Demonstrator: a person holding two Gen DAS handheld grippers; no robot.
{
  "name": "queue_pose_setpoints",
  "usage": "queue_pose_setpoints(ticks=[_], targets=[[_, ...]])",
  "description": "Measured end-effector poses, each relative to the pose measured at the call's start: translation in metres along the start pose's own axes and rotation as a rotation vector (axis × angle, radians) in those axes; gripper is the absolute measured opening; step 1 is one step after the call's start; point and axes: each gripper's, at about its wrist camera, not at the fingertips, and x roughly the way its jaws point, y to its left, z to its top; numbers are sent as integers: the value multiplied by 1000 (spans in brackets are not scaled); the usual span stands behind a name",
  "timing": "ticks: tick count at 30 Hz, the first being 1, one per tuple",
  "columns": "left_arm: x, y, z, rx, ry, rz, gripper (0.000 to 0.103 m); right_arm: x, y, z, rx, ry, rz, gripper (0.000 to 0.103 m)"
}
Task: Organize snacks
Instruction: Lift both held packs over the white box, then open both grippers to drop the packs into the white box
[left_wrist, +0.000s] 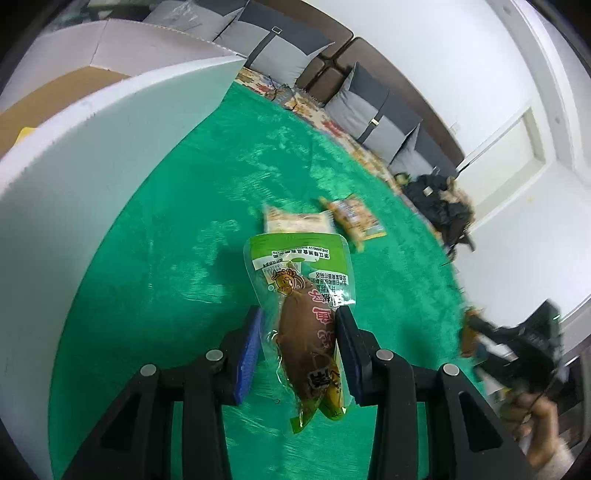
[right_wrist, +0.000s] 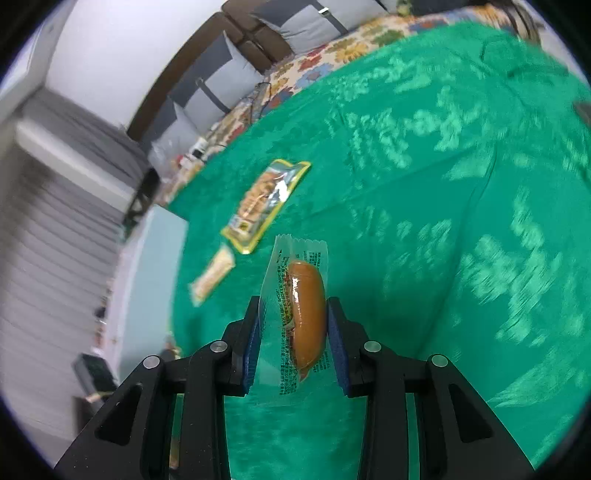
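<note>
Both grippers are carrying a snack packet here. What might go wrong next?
1. The left gripper pinches the green-topped packet off-centre; only one pad clearly presses it, so it may slip.
2. The right gripper squeezes the sausage through its clear wrapper, so the wrapper might slide.
3. The white box wall stands close, risking a bump.

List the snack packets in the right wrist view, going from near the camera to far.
Sausage packet held in the right gripper → small pale packet on the green cloth → yellow-edged packet farthest away.
</note>
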Motion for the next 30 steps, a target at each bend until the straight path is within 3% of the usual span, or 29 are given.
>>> queue_pose_setpoints(ticks=[6,10,12,16,22,23,25,26,30], targets=[[-54,-27,27,-37,-77,-145,39,9,53,9,-38,10,118,35],[-104,-24,51,-39,-156,-145,39,22,120,11,-101,33,237,35],[-132,-12,63,-40,-196,-101,39,35,164,7,-148,66,305,35],[-177,30,78,-50,-260,62,39,65,255,-21,-259,167,417,36],[-211,115,70,-138,-269,352,42,118,347,-85,-417,309,460,41],[-212,125,68,-156,-263,397,45,125,356,-96,-448,312,440,49],[-218,146,60,-200,-251,448,74,141,366,-113,-492,334,394,62],[-222,155,54,-232,-263,462,80,147,368,-120,-504,351,375,70],[-235,158,39,-270,-345,483,95,144,347,-123,-577,304,291,70]])
